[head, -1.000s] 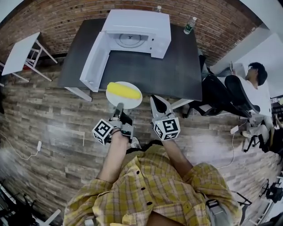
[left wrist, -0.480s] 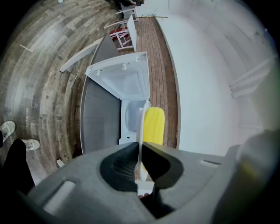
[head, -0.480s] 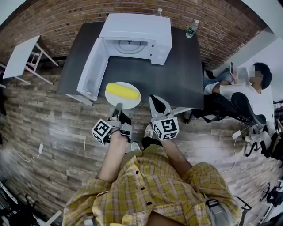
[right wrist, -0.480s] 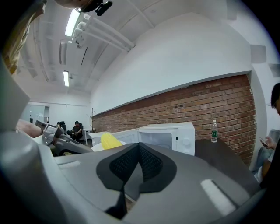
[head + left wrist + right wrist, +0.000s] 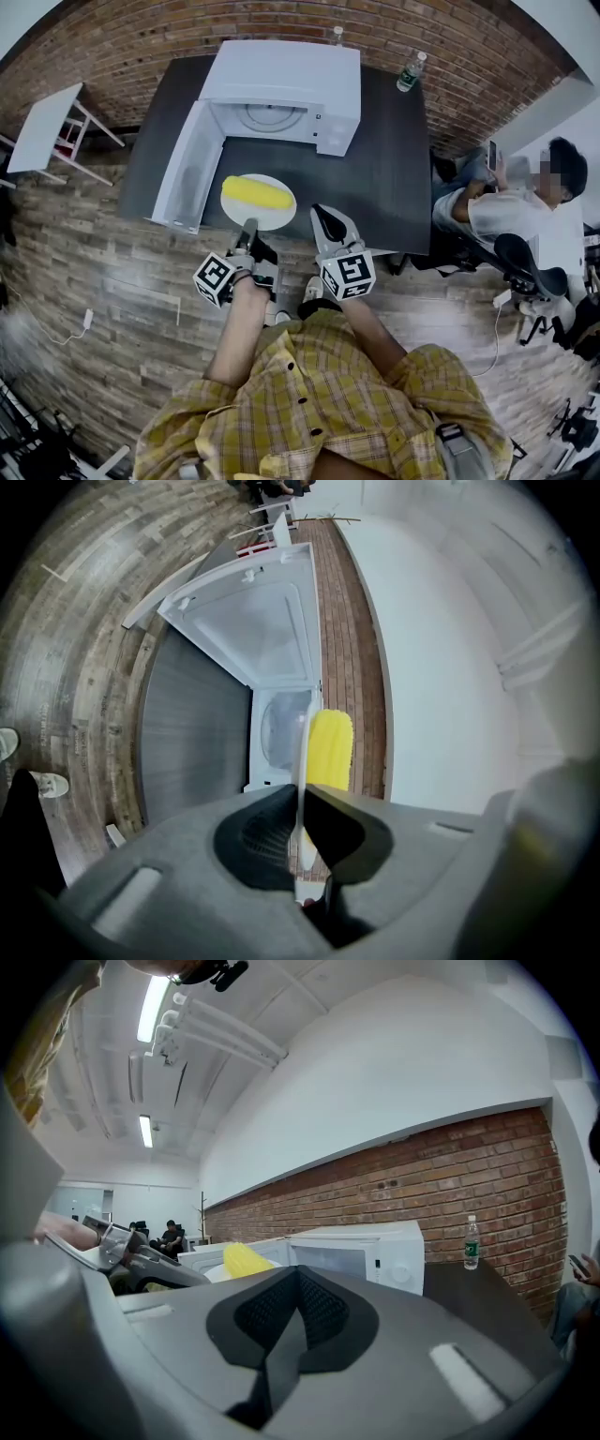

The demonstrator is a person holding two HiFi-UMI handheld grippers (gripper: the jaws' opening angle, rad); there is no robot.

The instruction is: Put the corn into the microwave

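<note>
1. A small white table (image 5: 47,117) stands on the wood floor (image 5: 94,281), well apart from the left edge of the dark table (image 5: 375,178)
2. The white microwave (image 5: 281,80) sits along the dark table's far edge; its door (image 5: 183,169) is swung wide toward the table's left edge, leaving the cavity open
3. The left gripper (image 5: 247,227) has its jaws clamped on the near rim of a white plate (image 5: 261,218); the left gripper view shows the plate edge-on between the pads
4. The yellow corn (image 5: 255,192) lies across that plate, by the table's near edge, in front of the open cavity and outside it
5. The right gripper (image 5: 322,214) hangs just beside the plate's right side, its jaws pressed together with nothing between them
6. A clear bottle (image 5: 411,71) stands upright at the table's far right corner
7. A person (image 5: 506,206) sits beyond the table's right edge
</note>
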